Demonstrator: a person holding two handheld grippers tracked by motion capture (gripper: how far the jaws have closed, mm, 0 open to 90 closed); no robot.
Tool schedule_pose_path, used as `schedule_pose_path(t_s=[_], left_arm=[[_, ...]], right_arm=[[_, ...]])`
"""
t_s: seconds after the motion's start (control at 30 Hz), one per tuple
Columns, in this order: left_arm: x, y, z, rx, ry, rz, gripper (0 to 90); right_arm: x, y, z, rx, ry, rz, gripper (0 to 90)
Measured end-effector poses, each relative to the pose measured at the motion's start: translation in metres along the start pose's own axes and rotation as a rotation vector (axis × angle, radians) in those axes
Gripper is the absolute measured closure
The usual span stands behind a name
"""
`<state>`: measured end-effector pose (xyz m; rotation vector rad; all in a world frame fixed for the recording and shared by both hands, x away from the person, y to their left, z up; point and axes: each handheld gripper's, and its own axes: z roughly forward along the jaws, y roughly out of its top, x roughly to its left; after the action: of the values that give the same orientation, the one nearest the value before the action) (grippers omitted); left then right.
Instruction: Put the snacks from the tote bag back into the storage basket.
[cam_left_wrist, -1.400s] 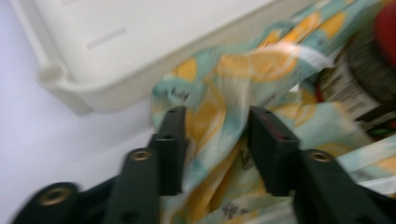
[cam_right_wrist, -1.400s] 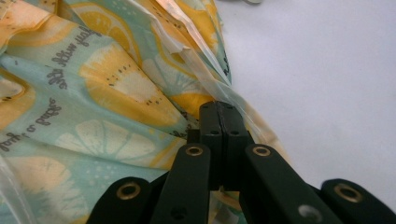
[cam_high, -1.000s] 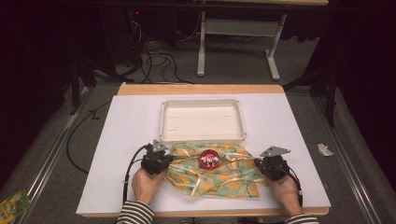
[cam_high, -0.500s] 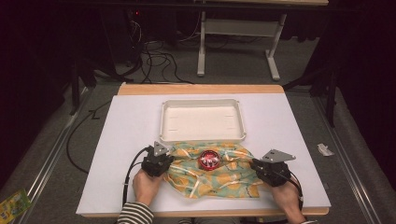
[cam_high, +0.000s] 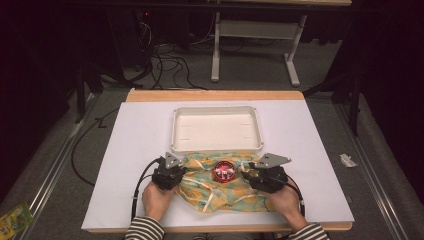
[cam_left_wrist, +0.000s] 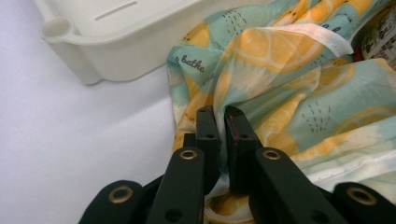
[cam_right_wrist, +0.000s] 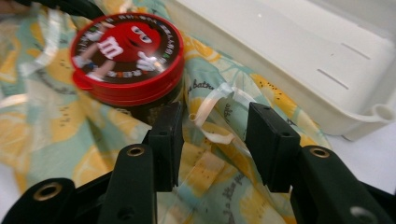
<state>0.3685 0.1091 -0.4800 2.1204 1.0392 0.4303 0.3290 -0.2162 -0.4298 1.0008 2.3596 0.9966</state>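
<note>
This looks like a lab or recording studio, not a home. The desk (cam_high: 150, 150) is a plain wooden board covered with a white sheet and stands in a dark room on grey carpet. Behind the desk, loose black cables (cam_high: 165, 62) lie tangled on the floor beside dark equipment with a small red light (cam_high: 146, 14). Also behind the desk stands the white metal frame of another table (cam_high: 255, 45). Metal rails (cam_high: 45, 185) run along the floor left of the desk.
</note>
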Motion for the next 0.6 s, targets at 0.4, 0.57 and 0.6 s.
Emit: schedule_pose_path(t_s=[0.4,0.57,0.6], left_arm=[[0.000,-0.006,0.000,-0.043,-0.010,-0.003,82.8],[0.005,-0.006,-0.001,-0.040,-0.032,0.007,81.8],[0.005,-0.006,-0.001,-0.040,-0.033,0.007,81.5]], right_arm=[[-0.026,-0.017,0.027,0.071,0.005,0.077,90.0],[-0.028,-0.028,0.037,0.090,-0.021,0.092,90.0],[-0.028,-0.029,0.035,0.086,-0.028,0.100,90.0]])
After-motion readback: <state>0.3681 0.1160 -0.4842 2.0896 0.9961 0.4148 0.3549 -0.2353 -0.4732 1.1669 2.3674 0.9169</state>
